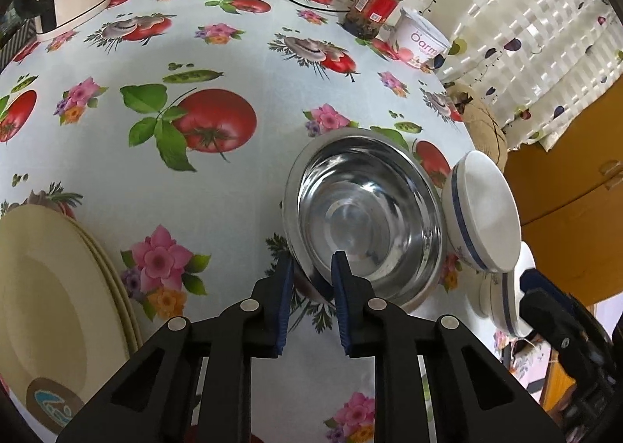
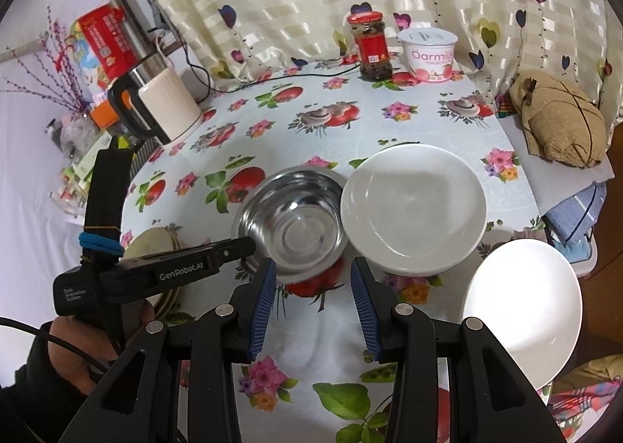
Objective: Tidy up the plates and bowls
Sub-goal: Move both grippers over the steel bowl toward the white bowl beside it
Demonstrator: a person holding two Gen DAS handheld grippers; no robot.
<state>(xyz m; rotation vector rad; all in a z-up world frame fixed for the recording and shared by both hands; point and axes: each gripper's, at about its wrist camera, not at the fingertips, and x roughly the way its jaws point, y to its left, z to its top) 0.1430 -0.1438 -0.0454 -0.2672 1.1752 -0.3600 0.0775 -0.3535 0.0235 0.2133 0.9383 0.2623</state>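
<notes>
A steel bowl (image 1: 366, 217) sits on the flowered tablecloth; it also shows in the right wrist view (image 2: 296, 221). My left gripper (image 1: 311, 271) straddles its near rim, one finger inside and one outside, jaws narrowly apart around the rim. A white bowl with a blue stripe (image 1: 483, 209) stands right of the steel bowl, also seen in the right wrist view (image 2: 414, 209). A second white bowl (image 2: 521, 310) is at the front right. Cream plates (image 1: 54, 287) are stacked at the left. My right gripper (image 2: 313, 275) is open and empty, above the table before the bowls.
A red-lidded jar (image 2: 370, 50) and a yogurt tub (image 2: 428, 53) stand at the back by the curtain. A kettle (image 2: 163, 104) with a cord is at the back left. A brown wrapped bundle (image 2: 560, 123) lies on folded cloths at the right edge.
</notes>
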